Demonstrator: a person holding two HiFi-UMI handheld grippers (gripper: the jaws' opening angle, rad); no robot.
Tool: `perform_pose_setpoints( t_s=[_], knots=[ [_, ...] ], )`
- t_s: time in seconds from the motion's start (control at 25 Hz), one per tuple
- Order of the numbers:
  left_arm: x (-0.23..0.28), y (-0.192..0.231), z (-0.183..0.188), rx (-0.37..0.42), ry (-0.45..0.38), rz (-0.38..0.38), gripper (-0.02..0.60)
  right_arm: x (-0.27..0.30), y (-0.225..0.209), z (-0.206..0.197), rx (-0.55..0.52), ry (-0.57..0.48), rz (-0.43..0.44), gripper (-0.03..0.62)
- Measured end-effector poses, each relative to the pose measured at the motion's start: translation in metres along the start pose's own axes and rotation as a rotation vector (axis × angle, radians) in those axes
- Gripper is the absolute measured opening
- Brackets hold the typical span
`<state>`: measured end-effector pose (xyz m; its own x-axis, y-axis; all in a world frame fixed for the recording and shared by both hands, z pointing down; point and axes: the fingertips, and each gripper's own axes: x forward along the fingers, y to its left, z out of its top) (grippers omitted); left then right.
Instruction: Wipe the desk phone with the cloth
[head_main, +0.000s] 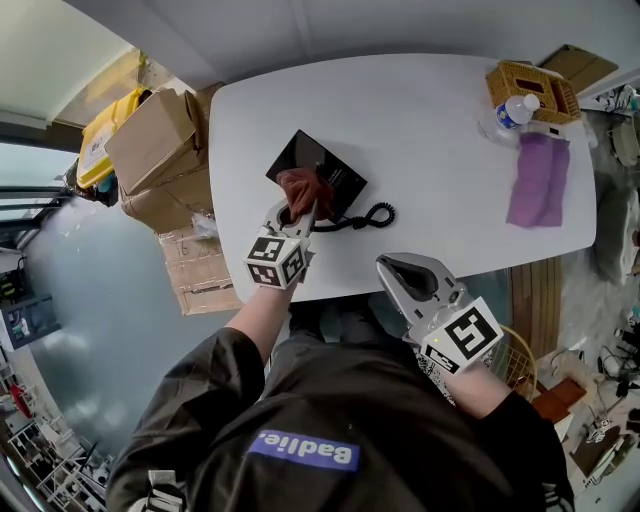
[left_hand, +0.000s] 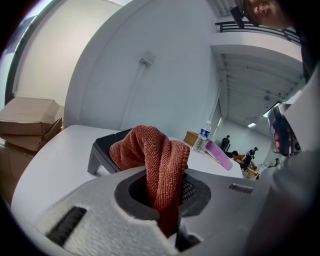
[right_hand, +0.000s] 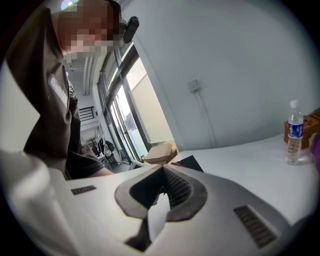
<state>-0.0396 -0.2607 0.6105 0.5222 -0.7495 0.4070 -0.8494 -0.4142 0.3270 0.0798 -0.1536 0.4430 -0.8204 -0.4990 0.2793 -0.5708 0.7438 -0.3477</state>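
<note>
A black desk phone (head_main: 318, 165) lies on the white table (head_main: 430, 130), its coiled cord (head_main: 372, 217) trailing to the right. My left gripper (head_main: 297, 214) is shut on a rust-red cloth (head_main: 304, 190), which rests bunched on the phone's near part. From the left gripper view the cloth (left_hand: 155, 160) hangs pinched between the jaws, with the phone (left_hand: 107, 147) just behind it. My right gripper (head_main: 405, 276) hovers at the table's near edge, right of the phone, shut with nothing in it. The right gripper view shows the phone's corner (right_hand: 191, 162) beyond the closed jaws.
A purple cloth (head_main: 538, 180), a water bottle (head_main: 512, 112) and a wicker basket (head_main: 532, 88) sit at the table's far right. Cardboard boxes (head_main: 165, 150) stand on the floor beside the table's left end. A wire basket (head_main: 515, 360) stands near my right side.
</note>
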Motion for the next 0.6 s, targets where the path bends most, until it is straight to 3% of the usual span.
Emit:
perform_pose_setpoints(
  t_s=[0.4, 0.6],
  knots=[
    [0.009, -0.044, -0.040, -0.008, 0.093, -0.058, 0.032, -0.018, -0.003, -0.010, 0.026, -0.002, -0.014, 0.028],
    [-0.001, -0.038, -0.008, -0.005, 0.050, -0.029, 0.032, -0.018, -0.001, -0.001, 0.028, -0.034, 0.002, 0.028]
  ],
)
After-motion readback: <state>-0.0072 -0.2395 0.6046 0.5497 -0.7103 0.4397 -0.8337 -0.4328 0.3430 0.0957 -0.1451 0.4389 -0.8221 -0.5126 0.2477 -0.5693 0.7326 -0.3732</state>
